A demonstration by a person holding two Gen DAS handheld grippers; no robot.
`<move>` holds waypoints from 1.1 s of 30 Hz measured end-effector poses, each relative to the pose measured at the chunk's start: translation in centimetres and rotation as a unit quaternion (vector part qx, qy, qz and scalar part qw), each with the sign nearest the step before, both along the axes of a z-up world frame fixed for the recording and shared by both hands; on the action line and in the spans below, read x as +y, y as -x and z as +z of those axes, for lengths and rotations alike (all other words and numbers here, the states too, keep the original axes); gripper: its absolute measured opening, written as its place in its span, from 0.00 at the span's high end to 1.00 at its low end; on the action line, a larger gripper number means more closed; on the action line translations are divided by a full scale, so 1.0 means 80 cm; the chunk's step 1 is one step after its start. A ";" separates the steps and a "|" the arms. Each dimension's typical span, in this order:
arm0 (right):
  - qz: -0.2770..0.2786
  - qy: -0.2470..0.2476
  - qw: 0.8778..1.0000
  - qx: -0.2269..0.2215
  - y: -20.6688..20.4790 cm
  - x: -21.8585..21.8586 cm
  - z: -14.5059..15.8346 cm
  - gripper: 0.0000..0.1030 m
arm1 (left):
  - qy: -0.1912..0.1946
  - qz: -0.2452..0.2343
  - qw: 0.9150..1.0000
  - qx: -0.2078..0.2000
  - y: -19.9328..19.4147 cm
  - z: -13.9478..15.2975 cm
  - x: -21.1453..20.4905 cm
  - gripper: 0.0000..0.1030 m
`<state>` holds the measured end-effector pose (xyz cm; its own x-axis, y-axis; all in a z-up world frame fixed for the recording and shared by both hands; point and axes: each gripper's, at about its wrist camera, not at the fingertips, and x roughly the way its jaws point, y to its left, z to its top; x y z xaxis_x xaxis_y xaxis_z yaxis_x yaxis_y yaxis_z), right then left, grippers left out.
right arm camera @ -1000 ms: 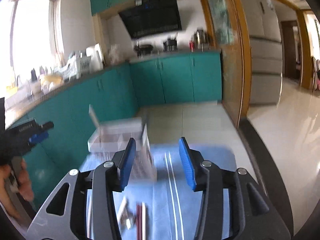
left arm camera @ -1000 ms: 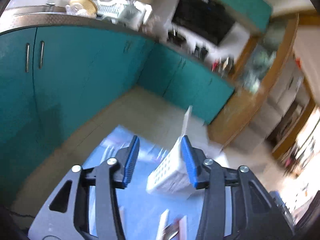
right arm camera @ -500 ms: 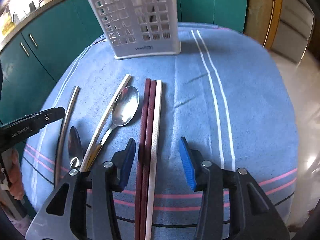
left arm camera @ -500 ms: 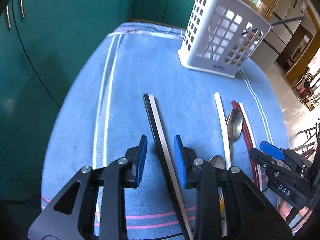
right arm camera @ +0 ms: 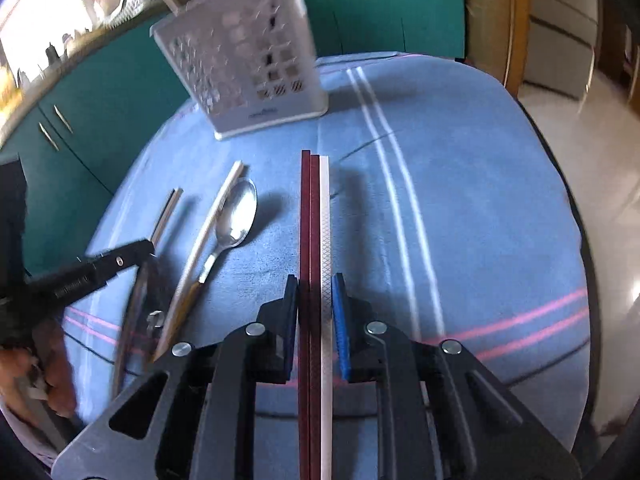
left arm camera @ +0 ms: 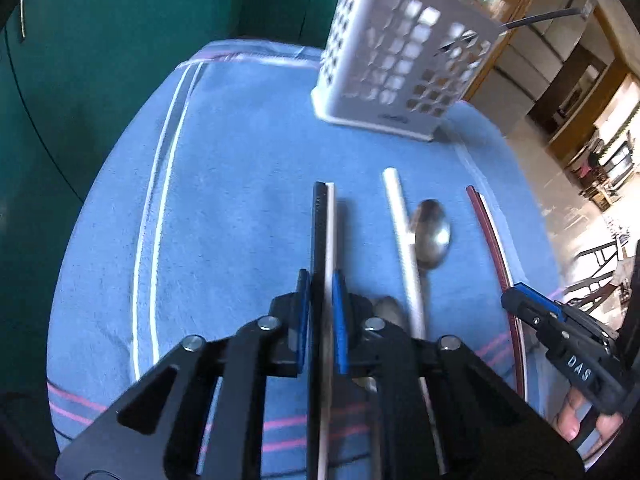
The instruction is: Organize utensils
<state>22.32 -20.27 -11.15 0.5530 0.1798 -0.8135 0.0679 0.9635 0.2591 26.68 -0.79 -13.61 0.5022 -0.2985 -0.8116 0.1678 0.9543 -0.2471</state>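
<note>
Left hand-held gripper (left arm camera: 320, 292) clamps black-and-white chopsticks (left arm camera: 323, 224); right hand-held gripper (right arm camera: 316, 296) clamps maroon-and-white chopsticks (right arm camera: 316, 216).

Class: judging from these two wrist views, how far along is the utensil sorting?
Nothing can be seen inside the white basket. In hand: left gripper shut on black-and-white chopsticks, right gripper on maroon-and-white chopsticks. Left: a spoon and loose white chopstick.

A blue striped cloth (right arm camera: 460, 200) covers the worktop. Teal cabinets (right arm camera: 384, 8) line the far wall and left side; a pale tiled floor (right arm camera: 600, 128) shines on the right.
</note>
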 end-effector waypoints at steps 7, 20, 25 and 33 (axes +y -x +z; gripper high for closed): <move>-0.035 0.005 0.999 -0.005 0.019 -0.025 0.015 0.75 | -0.015 0.002 1.000 -0.027 0.015 0.026 0.005 0.98; -0.070 0.042 0.996 0.028 0.002 -0.047 -0.009 0.75 | -0.029 0.012 0.999 0.008 -0.014 -0.008 0.004 0.78; -0.066 0.037 0.997 0.033 0.006 -0.050 -0.014 0.75 | -0.048 0.002 0.999 0.012 -0.032 -0.014 -0.014 0.77; -0.055 0.061 0.996 0.036 -0.001 -0.047 -0.018 0.74 | -0.090 0.001 0.996 0.009 -0.061 -0.018 -0.034 0.73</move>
